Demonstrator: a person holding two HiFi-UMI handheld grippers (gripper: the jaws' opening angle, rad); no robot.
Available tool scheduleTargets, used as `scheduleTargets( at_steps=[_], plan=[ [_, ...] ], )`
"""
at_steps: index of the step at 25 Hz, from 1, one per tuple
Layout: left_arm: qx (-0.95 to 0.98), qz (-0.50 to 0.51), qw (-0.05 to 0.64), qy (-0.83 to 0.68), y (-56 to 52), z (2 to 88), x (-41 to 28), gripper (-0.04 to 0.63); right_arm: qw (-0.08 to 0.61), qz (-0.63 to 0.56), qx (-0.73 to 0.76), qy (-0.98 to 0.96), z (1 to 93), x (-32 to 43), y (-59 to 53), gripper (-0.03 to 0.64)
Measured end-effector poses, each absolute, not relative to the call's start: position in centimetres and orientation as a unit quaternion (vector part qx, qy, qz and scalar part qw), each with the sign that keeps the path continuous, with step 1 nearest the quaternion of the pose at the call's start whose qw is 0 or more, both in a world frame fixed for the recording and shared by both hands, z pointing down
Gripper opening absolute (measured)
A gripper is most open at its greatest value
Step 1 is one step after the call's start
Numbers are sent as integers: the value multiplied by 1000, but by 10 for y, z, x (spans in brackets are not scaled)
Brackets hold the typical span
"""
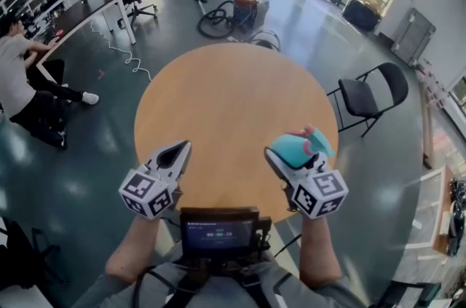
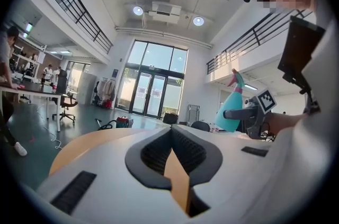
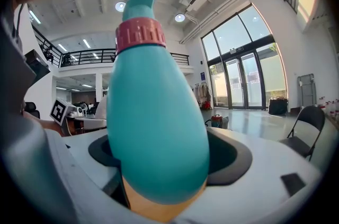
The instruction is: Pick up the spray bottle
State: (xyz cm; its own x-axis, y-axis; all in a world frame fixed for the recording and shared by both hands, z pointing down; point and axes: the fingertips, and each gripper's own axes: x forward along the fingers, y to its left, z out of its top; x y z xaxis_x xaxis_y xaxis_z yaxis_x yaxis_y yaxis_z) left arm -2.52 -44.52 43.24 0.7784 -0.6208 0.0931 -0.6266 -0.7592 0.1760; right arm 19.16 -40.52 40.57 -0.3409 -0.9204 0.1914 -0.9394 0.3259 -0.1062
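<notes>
As the bottle (image 3: 159, 127) is clamped about its broad belly by the right gripper (image 1: 290, 156), above the table's (image 1: 233, 81) near edge, the hold is judged sound. Smooth, tapering plastic is judged light, slippery and slightly yielding. The left gripper (image 2: 172, 135) is closed and empty.

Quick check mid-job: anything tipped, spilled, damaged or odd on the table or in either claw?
Nothing stands out. The right claw grips the teal spray bottle roughly upright, with its pink collar and nozzle intact. No spill shows on the round table. The left claw is shut with nothing in it.
</notes>
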Motion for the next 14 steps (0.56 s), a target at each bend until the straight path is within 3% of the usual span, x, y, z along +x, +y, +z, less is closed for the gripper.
scheduleTargets(
  at_steps=[14],
  plan=[
    [936, 3, 112, -332, -443, 429, -38, 2, 51, 88, 584, -805, 400, 189, -405, 445]
  ],
)
